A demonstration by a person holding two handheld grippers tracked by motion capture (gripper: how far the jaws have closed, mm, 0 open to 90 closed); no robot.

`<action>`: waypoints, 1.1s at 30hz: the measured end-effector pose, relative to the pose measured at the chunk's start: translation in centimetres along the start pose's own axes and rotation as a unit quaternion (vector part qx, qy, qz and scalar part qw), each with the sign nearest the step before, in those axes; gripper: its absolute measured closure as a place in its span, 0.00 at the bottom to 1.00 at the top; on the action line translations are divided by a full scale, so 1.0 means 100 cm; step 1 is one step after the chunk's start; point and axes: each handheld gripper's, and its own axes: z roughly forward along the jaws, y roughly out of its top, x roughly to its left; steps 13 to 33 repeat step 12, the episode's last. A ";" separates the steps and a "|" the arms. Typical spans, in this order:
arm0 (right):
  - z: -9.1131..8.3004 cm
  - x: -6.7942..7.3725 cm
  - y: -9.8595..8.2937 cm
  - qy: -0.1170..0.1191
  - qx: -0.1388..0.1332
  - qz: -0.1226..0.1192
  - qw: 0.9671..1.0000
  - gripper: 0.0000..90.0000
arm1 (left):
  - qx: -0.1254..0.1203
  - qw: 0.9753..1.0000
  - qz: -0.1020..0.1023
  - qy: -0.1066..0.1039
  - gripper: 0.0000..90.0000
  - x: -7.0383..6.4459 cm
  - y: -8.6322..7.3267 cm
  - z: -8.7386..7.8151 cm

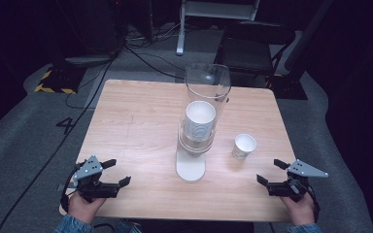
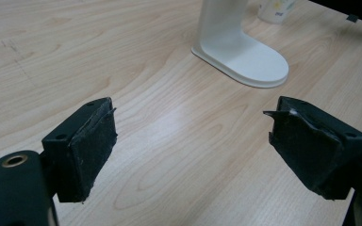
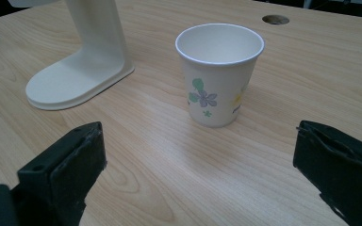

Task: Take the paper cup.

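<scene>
- The left gripper [image 1: 115,173], a black two-jaw tool held in a person's left hand [image 1: 83,205], is sitting with its jaws spread wide apart and nothing between them, hovering over the near left part of the light wooden table [image 1: 136,121].
- Ahead of those jaws and toward their right, the flat oval foot of a cream plastic cup dispenser stand [image 2: 245,56] is resting on the wood.
- The right gripper [image 1: 269,171], a matching black tool in the person's right hand [image 1: 299,208], is also holding its jaws wide apart and empty.
- Just ahead of the gap between the right jaws, a white paper cup with a small flower print [image 3: 219,73] is standing upright and open-mouthed, apart from both pads.
- Beyond and to the left of the right jaws, the stand's foot is lying on the table.
- In the high view, the stand is carrying a clear tube with a stack of white cups [image 1: 200,119], between the two grippers and farther back.
</scene>
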 end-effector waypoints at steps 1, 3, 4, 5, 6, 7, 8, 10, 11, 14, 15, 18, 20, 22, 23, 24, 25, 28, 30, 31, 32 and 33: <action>0.001 0.000 0.000 -0.001 0.001 0.000 1.000 0.04 | -0.007 1.000 -0.004 0.002 0.17 0.000 0.000 0.000; 0.003 0.001 -0.001 -0.004 0.006 -0.005 1.000 0.06 | -0.022 1.000 -0.010 0.014 0.17 0.002 -0.001 -0.003; 0.004 0.001 -0.001 -0.004 0.009 -0.006 1.000 0.07 | -0.030 0.999 -0.016 0.019 0.17 0.004 -0.001 -0.004; 0.005 0.001 -0.002 -0.004 0.009 -0.004 1.000 0.08 | -0.040 0.999 -0.030 0.018 0.17 0.006 -0.002 -0.005; 0.005 0.000 -0.002 -0.001 0.009 0.002 1.000 0.09 | -0.047 0.998 -0.046 0.018 0.17 0.008 -0.003 -0.005; 0.006 0.000 -0.002 0.003 0.010 0.004 1.000 0.10 | -0.048 0.997 -0.059 0.017 0.17 0.011 -0.003 -0.005; 0.007 -0.001 -0.002 0.005 0.010 0.004 1.000 0.12 | -0.048 0.996 -0.071 0.020 0.17 0.012 -0.004 -0.004; 0.008 0.000 -0.002 -0.001 0.016 0.001 1.000 0.15 | -0.043 0.996 -0.074 0.019 0.17 0.014 -0.006 -0.003; 0.008 0.000 -0.002 -0.003 0.019 -0.003 1.000 0.16 | -0.040 0.996 -0.072 0.019 0.17 0.014 -0.006 -0.002; 0.008 0.000 -0.002 -0.004 0.020 -0.004 1.000 0.16 | -0.040 0.996 -0.074 0.018 0.17 0.014 -0.006 -0.001; 0.008 0.000 -0.002 -0.004 0.020 -0.004 1.000 0.16 | -0.040 0.996 -0.074 0.018 0.17 0.014 -0.006 -0.001; 0.008 0.000 -0.002 -0.004 0.020 -0.004 1.000 0.16 | -0.040 0.996 -0.074 0.018 0.17 0.014 -0.006 -0.001; 0.008 0.000 -0.002 -0.004 0.020 -0.004 1.000 0.16 | -0.040 0.996 -0.074 0.018 0.17 0.014 -0.006 -0.001; 0.008 0.000 -0.002 -0.004 0.020 -0.004 1.000 0.16 | -0.040 0.996 -0.074 0.018 0.17 0.014 -0.006 -0.001; 0.008 0.000 -0.002 -0.004 0.020 -0.004 1.000 0.16 | -0.040 0.996 -0.074 0.018 0.17 0.014 -0.006 -0.001; 0.008 0.000 -0.002 -0.004 0.020 -0.004 1.000 0.16 | -0.040 0.996 -0.074 0.018 0.17 0.014 -0.006 -0.001; 0.008 0.000 -0.002 -0.004 0.020 -0.004 1.000 0.16 | -0.040 0.996 -0.074 0.018 0.17 0.014 -0.006 -0.001; 0.008 0.000 -0.002 -0.004 0.020 -0.004 1.000 0.16 | -0.040 0.996 -0.074 0.018 0.17 0.014 -0.006 -0.001; 0.008 0.000 -0.002 -0.004 0.020 -0.004 1.000 0.16 | -0.040 0.996 -0.074 0.018 0.17 0.014 -0.006 -0.001; 0.008 0.000 -0.002 -0.004 0.020 -0.004 1.000 0.16 | -0.040 0.996 -0.074 0.018 0.17 0.014 -0.006 -0.001; 0.008 0.000 -0.002 -0.004 0.020 -0.004 1.000 0.16 | -0.040 0.996 -0.074 0.018 0.17 0.014 -0.006 -0.001; 0.008 0.000 -0.002 -0.004 0.020 -0.004 1.000 0.16 | -0.040 0.996 -0.074 0.018 0.17 0.014 -0.006 -0.001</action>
